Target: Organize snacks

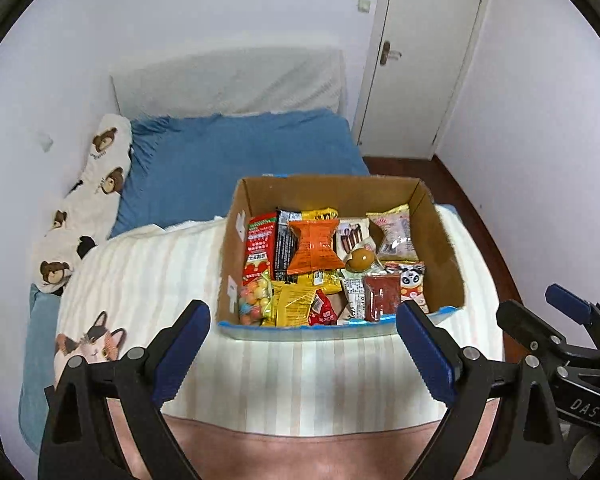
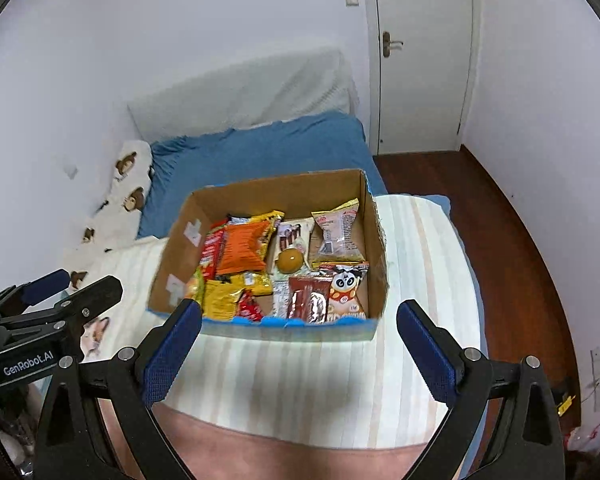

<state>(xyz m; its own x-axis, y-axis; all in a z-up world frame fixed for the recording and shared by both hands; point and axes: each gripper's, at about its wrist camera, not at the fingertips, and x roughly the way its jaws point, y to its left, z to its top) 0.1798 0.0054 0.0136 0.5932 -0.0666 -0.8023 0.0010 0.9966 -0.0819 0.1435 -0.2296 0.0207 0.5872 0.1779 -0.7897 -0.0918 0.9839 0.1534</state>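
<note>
We hold the left tongs [image 1: 303, 322] and the right tongs [image 2: 299, 324] spread wide and empty, both hovering short of the near wall of the cardboard box [image 1: 440, 236], which sits on a striped blanket [image 1: 300, 380] laid over the bed [image 1: 240, 160]. The snacks lie heaped inside the box: an orange pouch [image 1: 313, 246] pinched at the waist rides on top, beside a round brown egg-shaped item [image 1: 361, 259], a yellow foil packet [image 1: 294, 300], a bag of coloured candy balls [image 1: 253, 300] and a panda-printed packet [image 1: 412, 283]. We judge the chief risks as follows. The wrappers are glossy film and foil, so a pinch on a loose corner may slip or tear it. The packets overlap, so lifting one may drag a neighbour over the rim. The round item may roll if the pile shifts. The box has thin corrugated walls and rests on soft, yielding bedding, so a push against its edge may tip or slide it toward the blanket's rim. The blue tong pads look textured, which should help grip.
</note>
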